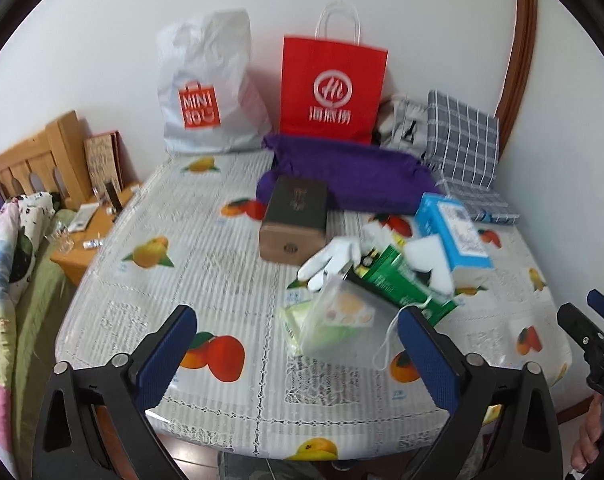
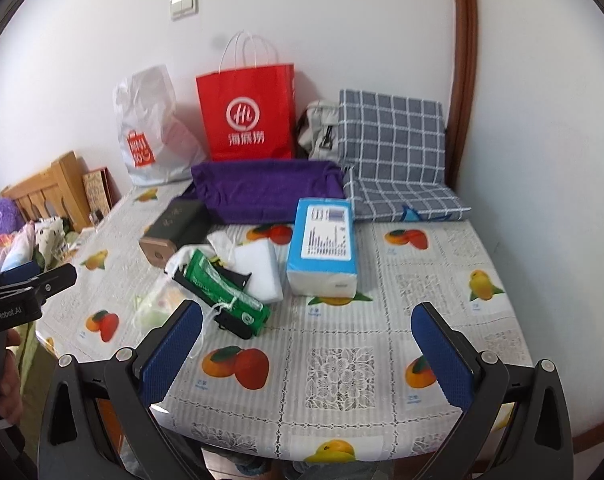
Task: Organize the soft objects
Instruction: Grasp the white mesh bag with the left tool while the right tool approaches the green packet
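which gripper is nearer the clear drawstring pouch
Left. The left gripper hangs open just short of the clear drawstring pouch, which lies between its fingers' lines; the right gripper, also open, sits off to the pouch's right.

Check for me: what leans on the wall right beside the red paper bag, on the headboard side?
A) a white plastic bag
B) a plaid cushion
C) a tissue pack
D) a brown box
A: the white plastic bag stands against the wall beside the red bag.
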Action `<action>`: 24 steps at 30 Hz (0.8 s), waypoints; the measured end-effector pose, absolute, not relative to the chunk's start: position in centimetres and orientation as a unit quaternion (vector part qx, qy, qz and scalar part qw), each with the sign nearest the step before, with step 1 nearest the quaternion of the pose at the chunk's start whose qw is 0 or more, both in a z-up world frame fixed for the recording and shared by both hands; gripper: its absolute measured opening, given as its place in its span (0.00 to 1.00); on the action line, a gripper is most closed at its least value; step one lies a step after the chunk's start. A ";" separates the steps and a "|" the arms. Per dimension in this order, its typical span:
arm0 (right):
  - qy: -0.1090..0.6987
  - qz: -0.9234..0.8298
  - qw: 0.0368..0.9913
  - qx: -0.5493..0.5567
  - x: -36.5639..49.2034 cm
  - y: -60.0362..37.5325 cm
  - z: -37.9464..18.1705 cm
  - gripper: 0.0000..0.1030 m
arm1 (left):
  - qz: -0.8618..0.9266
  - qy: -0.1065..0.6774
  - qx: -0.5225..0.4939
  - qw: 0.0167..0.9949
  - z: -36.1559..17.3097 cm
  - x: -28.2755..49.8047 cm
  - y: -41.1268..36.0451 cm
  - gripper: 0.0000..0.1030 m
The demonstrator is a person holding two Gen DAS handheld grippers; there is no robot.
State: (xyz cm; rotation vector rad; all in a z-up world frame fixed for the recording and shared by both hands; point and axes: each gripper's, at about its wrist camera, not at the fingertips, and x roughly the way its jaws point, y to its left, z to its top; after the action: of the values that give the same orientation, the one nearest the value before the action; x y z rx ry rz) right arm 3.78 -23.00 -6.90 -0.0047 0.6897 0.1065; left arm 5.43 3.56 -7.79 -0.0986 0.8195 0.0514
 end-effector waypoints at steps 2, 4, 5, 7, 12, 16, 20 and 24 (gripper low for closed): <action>0.346 0.056 0.936 -0.006 4.5 -22.7 -8.0 1.00 | 0.027 0.412 -0.046 0.909 -9.5 6.2 3.5 0.97; 0.355 0.060 0.933 -0.009 5.1 -22.4 -9.2 1.00 | 0.026 0.427 -0.047 0.903 -11.0 7.1 3.4 0.97; 0.359 0.062 0.931 -0.010 5.4 -22.4 -9.8 1.00 | 0.021 0.434 -0.045 0.900 -11.8 7.5 3.2 0.97; 0.368 0.068 0.927 -0.012 6.1 -22.1 -10.9 1.00 | 0.017 0.440 -0.039 0.897 -12.9 8.0 3.0 0.96; 0.393 0.073 0.917 -0.013 7.7 -22.0 -13.2 1.00 | -0.011 0.455 -0.010 0.890 -15.1 9.4 1.0 0.96; 0.414 0.075 0.907 -0.005 9.0 -22.4 -15.1 1.00 | -0.022 0.470 0.023 0.882 -16.6 10.1 -0.8 0.96; 0.428 0.073 0.901 0.002 10.0 -23.1 -16.6 1.00 | -0.029 0.480 0.048 0.876 -18.0 10.9 -2.5 0.96; 0.439 0.074 0.895 0.012 10.7 -23.8 -17.8 1.00 | -0.028 0.493 0.062 0.867 -19.4 11.8 -3.5 0.96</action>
State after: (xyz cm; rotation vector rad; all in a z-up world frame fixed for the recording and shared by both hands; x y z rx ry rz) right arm 10.69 -23.84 -17.79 0.0245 0.9103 0.1525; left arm 11.82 -3.50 -19.36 0.1304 1.0327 -0.0577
